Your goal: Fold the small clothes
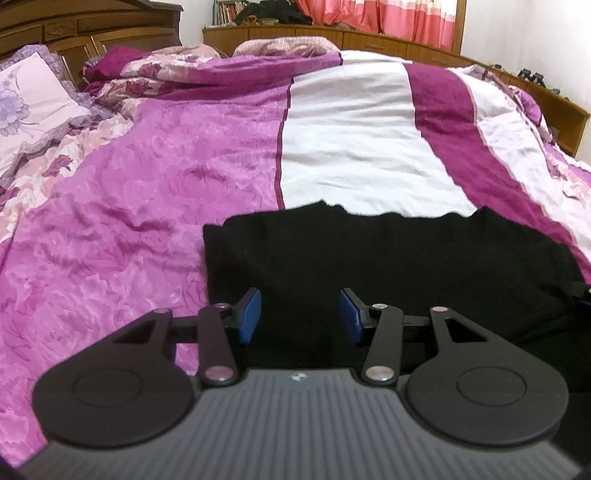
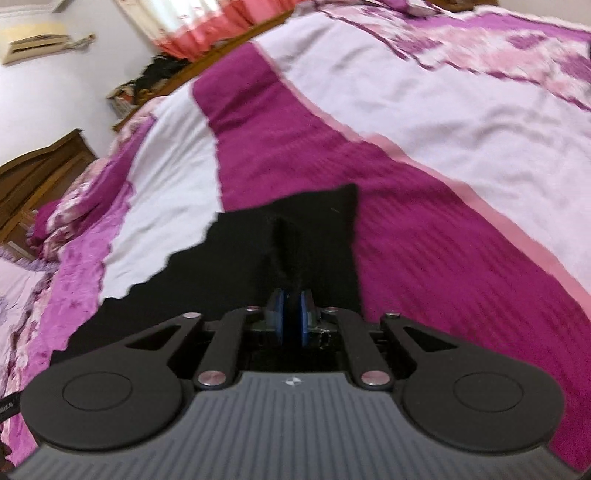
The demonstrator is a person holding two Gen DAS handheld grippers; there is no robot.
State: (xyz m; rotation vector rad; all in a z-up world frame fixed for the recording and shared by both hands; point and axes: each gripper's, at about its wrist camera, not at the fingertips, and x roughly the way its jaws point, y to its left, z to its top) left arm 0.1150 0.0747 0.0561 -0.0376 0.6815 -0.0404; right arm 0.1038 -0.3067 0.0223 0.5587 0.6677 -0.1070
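Note:
A black garment (image 1: 388,266) lies spread on the bedspread, its far edge wavy against the white stripe. My left gripper (image 1: 300,315) hovers over its near left part, open, with nothing between the blue pads (image 1: 249,317). In the right wrist view the same black garment (image 2: 295,236) runs forward from my right gripper (image 2: 291,323), whose blue pads (image 2: 279,317) are shut on a pinched fold of the cloth. A raised ridge of fabric stands up just ahead of the pads.
The bed is covered by a magenta, pink and white striped bedspread (image 1: 351,122). A floral pillow (image 1: 33,107) lies at the left by a wooden headboard (image 1: 92,29). A low wooden shelf (image 1: 406,44) and pink curtains (image 1: 388,18) stand beyond the bed.

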